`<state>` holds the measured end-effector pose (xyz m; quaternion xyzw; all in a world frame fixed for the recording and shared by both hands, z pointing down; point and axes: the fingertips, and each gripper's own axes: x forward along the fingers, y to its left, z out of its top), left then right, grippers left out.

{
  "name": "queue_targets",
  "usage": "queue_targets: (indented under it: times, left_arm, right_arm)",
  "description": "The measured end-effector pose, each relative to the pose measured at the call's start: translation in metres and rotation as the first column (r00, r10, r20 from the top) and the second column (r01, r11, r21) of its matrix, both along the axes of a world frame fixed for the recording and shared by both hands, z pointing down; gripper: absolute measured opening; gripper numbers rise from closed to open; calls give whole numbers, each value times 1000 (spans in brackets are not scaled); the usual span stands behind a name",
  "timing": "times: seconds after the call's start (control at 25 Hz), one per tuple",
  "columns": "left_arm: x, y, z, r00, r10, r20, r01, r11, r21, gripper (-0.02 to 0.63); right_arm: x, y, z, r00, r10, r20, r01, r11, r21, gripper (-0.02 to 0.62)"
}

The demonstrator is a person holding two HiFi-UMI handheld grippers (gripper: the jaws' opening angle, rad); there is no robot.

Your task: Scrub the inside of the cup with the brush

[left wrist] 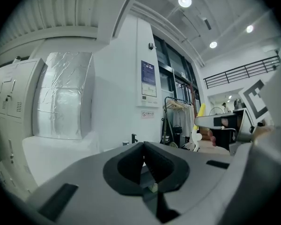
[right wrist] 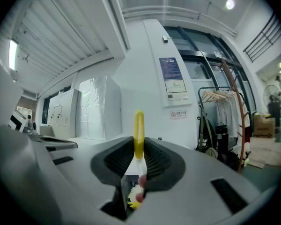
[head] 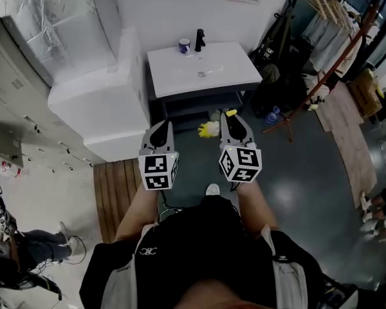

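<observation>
head view: one person stands facing one white washbasin counter (head: 180, 69). two grippers are held out in front, side by side, well short of the counter. the left gripper (head: 161, 129) has its jaw tips together. the right gripper (head: 231, 118) carries one brush (head: 210, 129); the yellow bristle head sticks out on the side toward the left gripper, and the yellow handle end shows past the jaw tips. one cup (head: 184, 45), blue and white, stands upright at the back of the counter. it is just beside one black tap (head: 200, 39) and well apart from both grippers and the brush. two marker cubes, one per gripper.

left gripper view: the left gripper (left wrist: 143, 146) has its jaws shut against each other, nothing between them. the tap (left wrist: 134, 138) shows small beyond the tips.

right gripper view: the right gripper (right wrist: 139, 146) is clamped on the one brush (right wrist: 138, 125). its yellow loop handle stands upright above the pads, the bristle head low between the jaws.
</observation>
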<state>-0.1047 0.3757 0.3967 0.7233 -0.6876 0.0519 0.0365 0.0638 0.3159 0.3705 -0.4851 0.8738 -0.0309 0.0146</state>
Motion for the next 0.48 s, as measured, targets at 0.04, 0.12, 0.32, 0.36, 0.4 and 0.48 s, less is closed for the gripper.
queue_targets:
  times: [0.04, 0.12, 0.32, 0.36, 0.4, 0.48]
  left_arm:
    - [-2, -3, 0, 1000, -3, 0, 3, 1000, 3, 14]
    - [-9, -8, -1, 1000, -11, 5, 11, 1000, 8, 14]
    - [-31, -37, -2, 999, -40, 13, 40, 999, 16, 14]
    - [-34, -46, -2, 999, -46, 17, 46, 999, 18, 14]
    - [-37, -56, -1, 998, -51, 21, 51, 999, 19, 15]
    - [-42, -80, 4, 998, -58, 28, 58, 998, 15, 14]
  right_arm:
    - [-1, -4, 0, 1000, 0, 1, 0, 1000, 2, 72]
    - [-5, -12, 1, 1000, -4, 8, 3, 1000, 6, 72]
    - [-18, -45, 1, 999, -23, 31, 22, 1000, 12, 72]
    - [-21, -55, 3, 999, -30, 32, 29, 999, 14, 72]
    - [-24, -66, 5, 999, -35, 35, 35, 999, 16, 72]
    - [-30, -92, 9, 998, -44, 44, 43, 999, 20, 72]
